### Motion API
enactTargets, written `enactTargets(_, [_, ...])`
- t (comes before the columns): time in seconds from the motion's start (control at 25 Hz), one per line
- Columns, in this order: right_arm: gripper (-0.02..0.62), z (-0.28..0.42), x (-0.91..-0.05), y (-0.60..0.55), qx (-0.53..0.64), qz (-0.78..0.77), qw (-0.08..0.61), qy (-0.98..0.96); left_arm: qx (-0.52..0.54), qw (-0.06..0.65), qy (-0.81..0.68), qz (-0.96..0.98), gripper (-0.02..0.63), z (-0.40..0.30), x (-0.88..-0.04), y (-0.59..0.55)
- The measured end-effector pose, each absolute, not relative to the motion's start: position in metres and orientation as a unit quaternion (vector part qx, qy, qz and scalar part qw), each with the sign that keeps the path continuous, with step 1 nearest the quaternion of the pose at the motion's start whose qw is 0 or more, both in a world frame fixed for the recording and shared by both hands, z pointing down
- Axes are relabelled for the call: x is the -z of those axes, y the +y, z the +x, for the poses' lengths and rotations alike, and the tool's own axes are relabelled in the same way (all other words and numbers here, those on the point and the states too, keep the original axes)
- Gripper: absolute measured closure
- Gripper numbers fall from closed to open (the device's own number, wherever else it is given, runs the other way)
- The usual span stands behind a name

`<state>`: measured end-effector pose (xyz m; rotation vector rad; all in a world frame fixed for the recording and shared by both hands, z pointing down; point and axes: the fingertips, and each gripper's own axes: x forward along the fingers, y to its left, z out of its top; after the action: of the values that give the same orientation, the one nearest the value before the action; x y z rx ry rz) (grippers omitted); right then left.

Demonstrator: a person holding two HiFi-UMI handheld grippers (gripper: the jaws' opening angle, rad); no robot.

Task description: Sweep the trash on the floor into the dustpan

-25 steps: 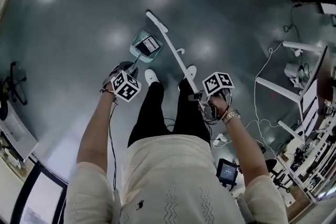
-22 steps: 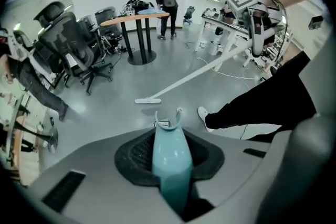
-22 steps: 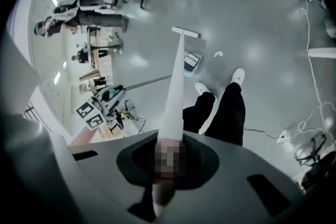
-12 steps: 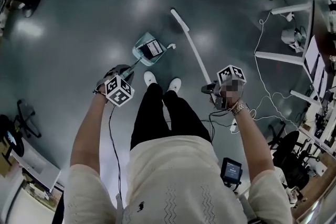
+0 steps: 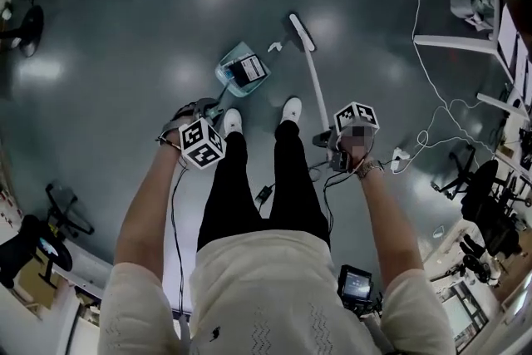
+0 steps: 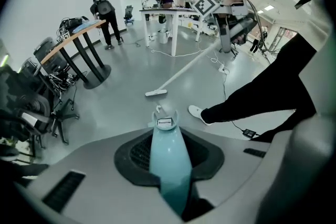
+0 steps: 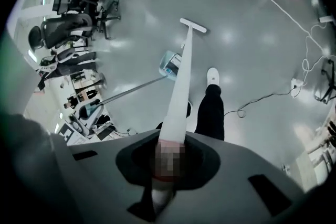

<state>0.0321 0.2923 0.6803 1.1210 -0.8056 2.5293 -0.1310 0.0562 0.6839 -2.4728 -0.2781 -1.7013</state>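
Note:
A teal dustpan (image 5: 243, 69) rests on the grey floor ahead of the person's shoes, with something dark lying in it. Its long teal handle (image 6: 168, 160) runs back into my left gripper (image 5: 198, 110), which is shut on it. A small white scrap of trash (image 5: 274, 46) lies just right of the pan's mouth. The white broom head (image 5: 301, 31) sits on the floor right of the scrap. The broom's white handle (image 7: 181, 81) slants back into my right gripper (image 5: 330, 147), shut on it.
The person's white shoes (image 5: 291, 108) stand just behind the pan. White table legs (image 5: 449, 41) and a loose white cable (image 5: 420, 129) lie to the right, with office chairs (image 5: 490, 204) beyond. People stand at desks (image 6: 163, 8) in the distance.
The broom head has swung from the dustpan's left side to its right side. The white scrap now lies nearer the pan's mouth. The person's feet and the head view have shifted.

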Motion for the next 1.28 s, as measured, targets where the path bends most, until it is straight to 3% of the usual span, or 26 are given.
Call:
enactTargets(0.28, [0.538,-0.116,-0.679,0.282,-0.9,0.333,0.043,-0.277,0.585,0.062,-0.106,-0.802,0.512,-0.145,-0.714,0.057])
enactTargets(0.4, [0.538,-0.141,-0.664,0.29,-0.901,0.322,0.054,-0.287,0.587,0.069,-0.112,-0.799,0.512,-0.14,-0.716,0.063])
enactTargets(0.56, [0.538,-0.15,-0.649,0.301,-0.89,0.327,0.088,-0.305,0.59,0.065,-0.11,-0.797,0.512,-0.145,-0.715,0.064])
enactTargets(0.72, [0.538,-0.144,-0.64,0.297,-0.891,0.344,0.037,-0.295,0.604,0.063,-0.1,-0.789,0.512,-0.161,-0.717,0.065])
enactTargets(0.88, [0.538,-0.143,-0.646,0.301,-0.881,0.363,0.065,-0.297,0.607,0.063,-0.087,-0.787,0.512,-0.162,-0.717,0.073])
enactTargets(1.12, [0.538,-0.162,-0.638,0.304,-0.883,0.363,0.019,-0.297,0.621,0.058,-0.083,-0.778,0.512,-0.167,-0.72,0.083])
enactTargets(1.28, [0.538,-0.169,-0.628,0.323,-0.878,0.369,0.032,-0.303,0.629,0.04,-0.068,-0.773,0.512,-0.171,-0.722,0.082])
